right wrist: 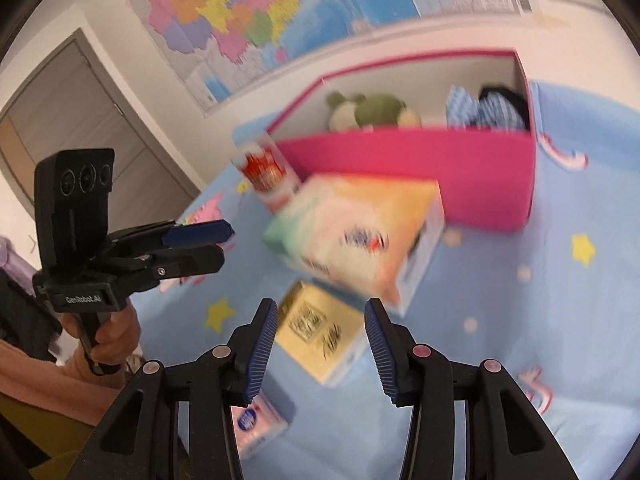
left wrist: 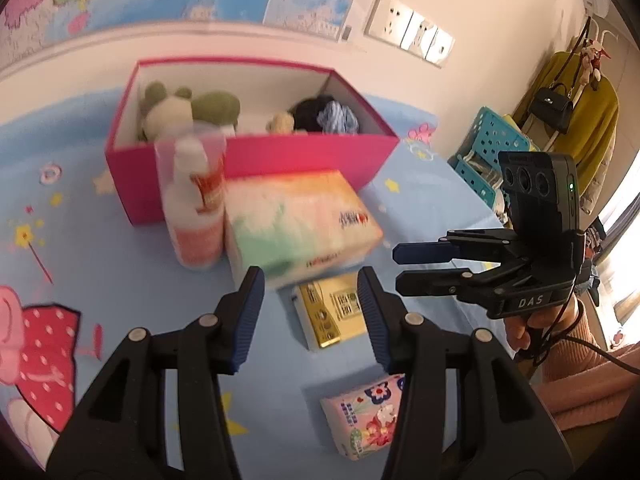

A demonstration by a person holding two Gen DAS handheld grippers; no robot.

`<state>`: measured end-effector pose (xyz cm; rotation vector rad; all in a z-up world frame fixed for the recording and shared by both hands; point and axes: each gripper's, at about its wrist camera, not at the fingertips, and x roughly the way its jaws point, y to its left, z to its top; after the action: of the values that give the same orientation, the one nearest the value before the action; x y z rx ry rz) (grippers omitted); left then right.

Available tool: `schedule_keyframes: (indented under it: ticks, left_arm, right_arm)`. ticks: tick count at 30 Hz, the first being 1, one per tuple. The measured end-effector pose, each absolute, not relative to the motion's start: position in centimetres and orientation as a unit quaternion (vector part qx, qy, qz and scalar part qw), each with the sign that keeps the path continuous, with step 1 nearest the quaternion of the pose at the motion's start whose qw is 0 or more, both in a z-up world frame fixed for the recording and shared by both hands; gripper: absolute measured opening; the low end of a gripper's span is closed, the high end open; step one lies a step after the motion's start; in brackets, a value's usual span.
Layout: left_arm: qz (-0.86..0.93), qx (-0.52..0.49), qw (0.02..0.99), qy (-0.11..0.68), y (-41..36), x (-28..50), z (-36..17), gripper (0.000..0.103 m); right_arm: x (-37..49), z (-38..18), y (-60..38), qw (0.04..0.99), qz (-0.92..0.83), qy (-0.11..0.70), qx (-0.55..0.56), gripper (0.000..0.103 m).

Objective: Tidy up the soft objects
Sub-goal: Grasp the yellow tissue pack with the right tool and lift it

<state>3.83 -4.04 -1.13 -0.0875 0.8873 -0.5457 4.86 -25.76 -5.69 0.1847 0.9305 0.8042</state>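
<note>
The soft stuff is mostly sitting in the pink box (left wrist: 256,152) already: a green and white plush frog (left wrist: 168,112) at its left end, a small tan plush (left wrist: 282,122) near the middle, and a dark bundle with some blue-and-white striped cloth (left wrist: 338,118) at the right end. The box is open on top and sits on a light blue sheet (left wrist: 100,248) printed with stars and cartoon characters, up near the wall.

Right in front of the box there's a soft pack of tissues (left wrist: 300,220) in pastel wrap, with a white and red bottle (left wrist: 194,208) standing just beside it on the left and touching the box front. Closer in lies a flat gold box (left wrist: 332,312), partly tucked under the tissue pack's near edge. Nearer still is a small pocket tissue pack (left wrist: 366,416) with a flower print, lying apart from the rest.

The left hand-held gripper (left wrist: 310,312) hovers over the gold box with its blue pads partway open and nothing between them. The right hand-held gripper (right wrist: 320,340) is much the same: jaws partly apart, empty, aimed down at the gold box and the tissue pack. Each shows up in the other's view, gripped by a hand (left wrist: 536,324) in a pink sleeve.

Behind it all, a colourful map (right wrist: 240,12) hangs on the wall, and off to the right sit teal baskets (left wrist: 492,140).
</note>
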Motion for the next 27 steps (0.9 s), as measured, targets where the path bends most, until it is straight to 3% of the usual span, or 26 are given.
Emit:
schedule_keyframes:
  ticks: [14,21,27]
  left_arm:
    - [-0.268,-0.038,0.835,0.479,-6.0,3.5,-4.8,0.050]
    - [-0.276,-0.039,0.822,0.497,-6.9,3.7,-5.6,0.033]
    - [-0.280,-0.044,0.819,0.499,-6.8,3.5,-5.7,0.031]
  right_arm:
    - [4.2,-8.9,-26.0,0.799,0.362,0.466,0.115,0.046]
    - [4.1,-9.5,-25.7,0.794,0.367,0.469,0.124,0.046]
    - [3.9,-9.6,-25.6,0.794,0.365,0.470,0.123,0.039]
